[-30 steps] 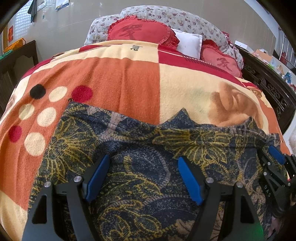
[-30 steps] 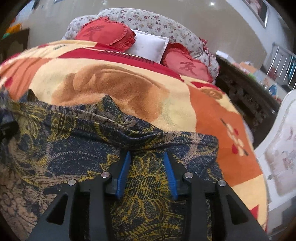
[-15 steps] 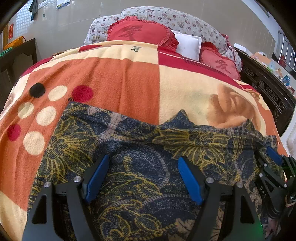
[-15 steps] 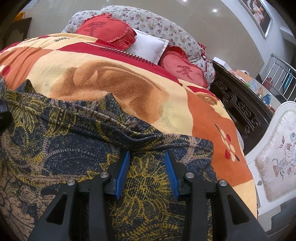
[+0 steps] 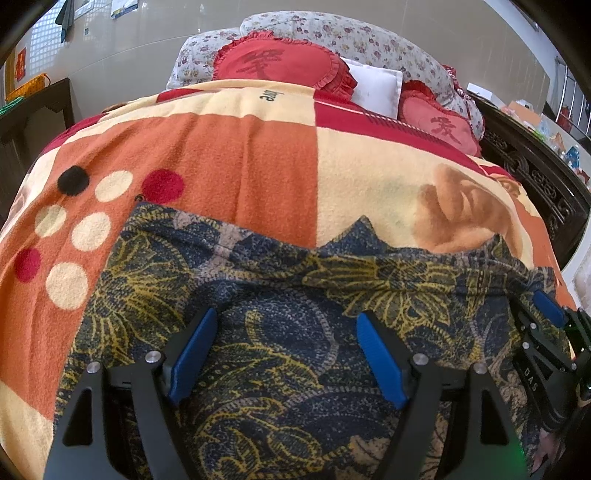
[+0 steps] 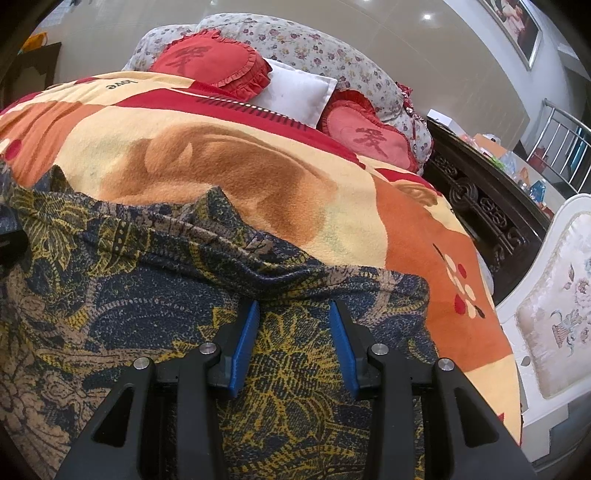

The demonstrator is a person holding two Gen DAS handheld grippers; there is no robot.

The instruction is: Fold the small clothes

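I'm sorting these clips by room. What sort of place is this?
Most likely a home bedroom: a bed under a patterned blanket, heart-shaped red cushions against floral pillows, and a dark carved bed frame.

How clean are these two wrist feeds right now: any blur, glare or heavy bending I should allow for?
Left wrist: sharp, evenly lit; fisheye bows the blanket, corners black. Right wrist: sharp, ceiling lights glare on the wall, frame edges curved. The dark patterned garment reads clearly in both.

A home bedroom: a bed (image 5: pixel 546 192) with a fleece blanket (image 5: pixel 240 155), heart-shaped cushions (image 5: pixel 280 66) and floral pillows (image 6: pixel 325 51).
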